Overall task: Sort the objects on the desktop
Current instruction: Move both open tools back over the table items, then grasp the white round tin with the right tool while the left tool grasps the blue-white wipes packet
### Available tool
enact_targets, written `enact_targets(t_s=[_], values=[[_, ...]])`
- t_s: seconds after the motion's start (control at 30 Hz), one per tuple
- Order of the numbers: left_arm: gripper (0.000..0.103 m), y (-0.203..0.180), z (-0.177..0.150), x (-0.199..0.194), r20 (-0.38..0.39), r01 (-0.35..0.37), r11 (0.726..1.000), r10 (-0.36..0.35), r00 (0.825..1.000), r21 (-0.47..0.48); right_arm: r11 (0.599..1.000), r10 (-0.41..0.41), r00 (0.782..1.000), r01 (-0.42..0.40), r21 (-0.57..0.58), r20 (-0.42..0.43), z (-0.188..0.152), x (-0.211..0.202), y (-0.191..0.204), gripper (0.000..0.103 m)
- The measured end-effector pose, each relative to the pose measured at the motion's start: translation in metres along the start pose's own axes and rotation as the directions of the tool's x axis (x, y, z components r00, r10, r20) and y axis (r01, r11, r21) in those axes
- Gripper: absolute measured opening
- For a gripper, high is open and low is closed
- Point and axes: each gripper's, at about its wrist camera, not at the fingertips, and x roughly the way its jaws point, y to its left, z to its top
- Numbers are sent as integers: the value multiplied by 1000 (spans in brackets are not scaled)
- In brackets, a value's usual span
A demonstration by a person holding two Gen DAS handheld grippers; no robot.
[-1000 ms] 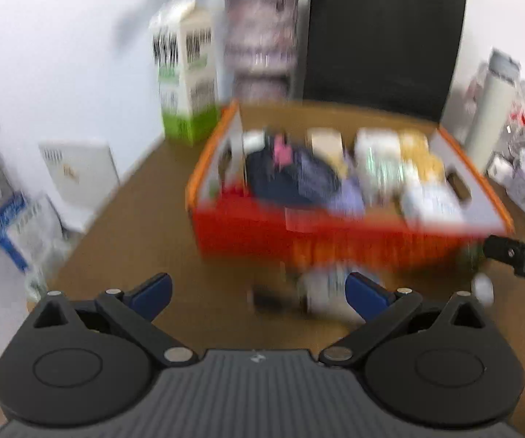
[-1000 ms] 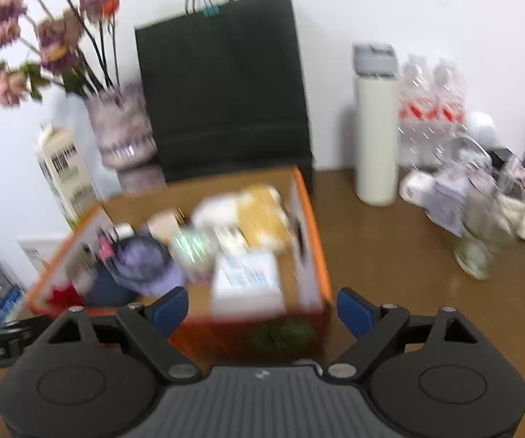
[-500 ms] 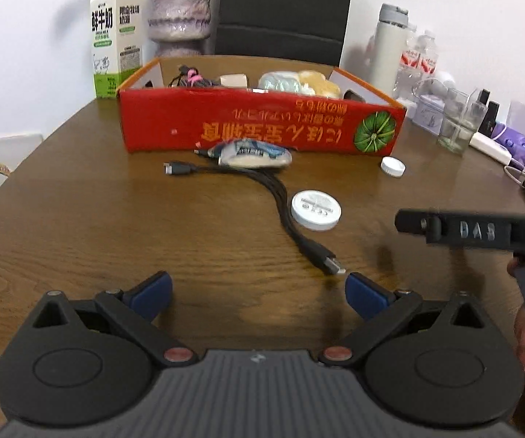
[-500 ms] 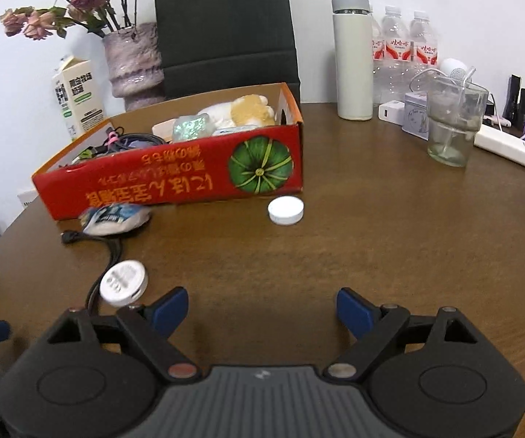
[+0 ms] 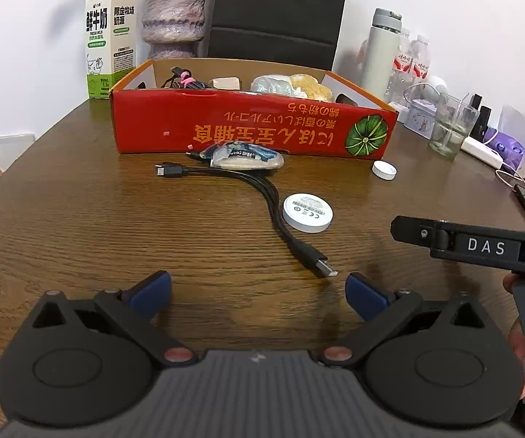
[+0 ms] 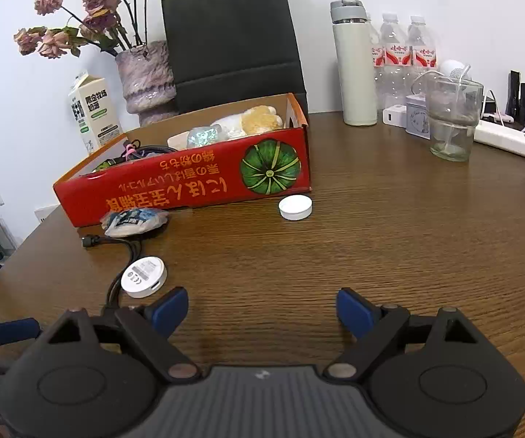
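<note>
A red cardboard box holding several items stands mid-table. In front of it lie a snack packet, a black multi-plug USB cable, a round white disc and a small white cap. My left gripper is open and empty, low over the table just short of the cable's USB plug. My right gripper is open and empty, right of the disc; its body shows in the left wrist view.
Behind the box stand a milk carton, a vase, a black bag, a thermos and water bottles. A glass, a power strip and cables crowd the right side.
Both grippers pulled back and dropped from over the box to low over the near table a second ago. In the last half second they have barely moved.
</note>
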Motion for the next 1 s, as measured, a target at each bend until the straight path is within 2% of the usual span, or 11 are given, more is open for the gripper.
enact_targets(t_s=[0.17,0.23,0.33,0.4,0.47,0.57,0.7,0.77,0.8,0.9,1.0], values=[[103,4,1,-1,6,-5,999,6,1000,-32,999,11,1000,-10,-40,14,-2,-2,5,83],[103,10,2,-5,27,-55,996,57,998,-76,997,31,999,-30,-71,12,-3,-3,9,81],[103,29,3,-17,90,-116,973,136,987,-202,988,97,995,-97,-119,-10,-1,-3,19,80],[103,44,5,-20,95,-123,947,157,983,-297,977,95,995,-96,-189,-12,1,-2,33,80],[103,54,5,-19,75,-120,930,155,985,-347,957,72,997,-71,-282,-9,5,6,53,78],[103,57,5,-13,43,-117,929,141,989,-351,934,67,997,-78,-348,-42,13,28,75,63],[103,49,4,-13,42,-137,940,157,987,-312,920,84,994,-102,-378,-62,14,42,92,59],[103,48,3,-13,45,-134,946,154,987,-295,924,94,994,-111,-366,-62,16,44,92,55],[103,47,3,-13,43,-129,947,148,988,-295,929,118,990,-136,-343,-73,17,46,89,36],[103,45,3,-10,41,-134,947,152,987,-292,956,121,991,-130,-264,-51,24,45,69,36],[103,39,10,-2,27,-139,954,151,988,-265,986,83,995,-74,-148,55,32,29,37,36]])
